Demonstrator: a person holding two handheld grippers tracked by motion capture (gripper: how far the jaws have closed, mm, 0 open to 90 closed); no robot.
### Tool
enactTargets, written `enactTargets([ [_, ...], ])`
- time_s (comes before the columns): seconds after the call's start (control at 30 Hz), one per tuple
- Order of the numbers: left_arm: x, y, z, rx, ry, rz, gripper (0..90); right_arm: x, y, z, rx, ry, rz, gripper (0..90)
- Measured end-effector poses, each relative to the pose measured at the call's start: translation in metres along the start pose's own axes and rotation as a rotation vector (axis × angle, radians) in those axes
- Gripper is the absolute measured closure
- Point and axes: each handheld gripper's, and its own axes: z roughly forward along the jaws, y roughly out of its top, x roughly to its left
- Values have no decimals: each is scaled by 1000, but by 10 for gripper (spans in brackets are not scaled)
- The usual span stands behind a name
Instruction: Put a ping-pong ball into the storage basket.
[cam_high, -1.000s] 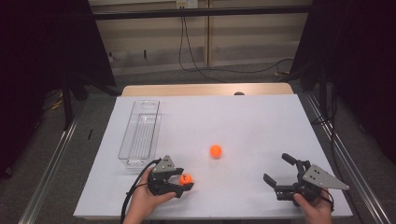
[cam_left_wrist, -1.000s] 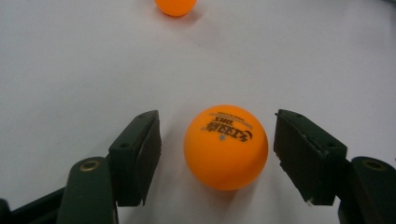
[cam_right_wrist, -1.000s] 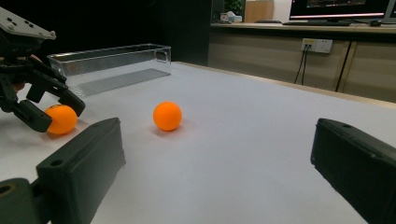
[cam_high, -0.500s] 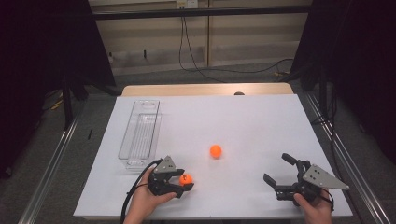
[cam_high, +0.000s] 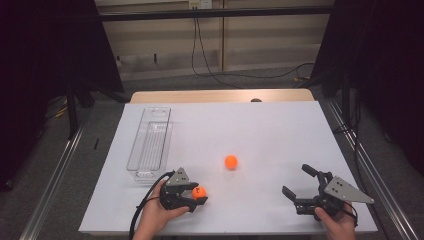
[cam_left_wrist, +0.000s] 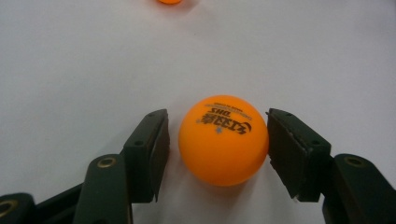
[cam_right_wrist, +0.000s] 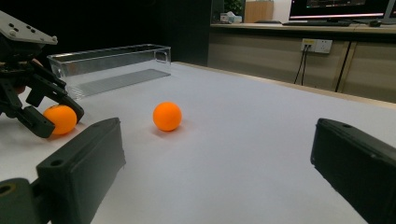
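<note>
Left gripper (cam_high: 196, 194), near worktop's front edge, brackets a ball (cam_left_wrist: 223, 139): right jaw touching, left w/ slight gap. Second ball (cam_left_wrist: 170, 1) is cut off at the frame top. Right gripper (cam_high: 299, 181) gapes wide, holding nothing.

near ball (cam_left_wrist: 223, 140): orange, dark print | far ball (cam_high: 230, 161): plain orange | grippers: black jaws, grey plates | bin (cam_high: 149, 142): clear | table (cam_high: 270, 130): white, wood edge

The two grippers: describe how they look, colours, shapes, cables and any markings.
Both are black, with two flat, blocky fingers on hinged links. The left gripper carries a grey three-cornered plate on top, and a black cable trails from it toward the table edge. Brass-coloured rivets show at its finger joints in the left gripper view. The right gripper has a larger grey three-cornered plate dotted with small holes.
</note>
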Motion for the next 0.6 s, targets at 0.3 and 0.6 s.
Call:
enactTargets([
  [0.3, 0, 0, 0, 7, 2, 5, 432, 0, 0, 0, -1, 0, -2, 22],
  [0.6, 0, 0, 0, 6, 2, 8, 470, 0, 0, 0, -1, 1, -2, 22],
])
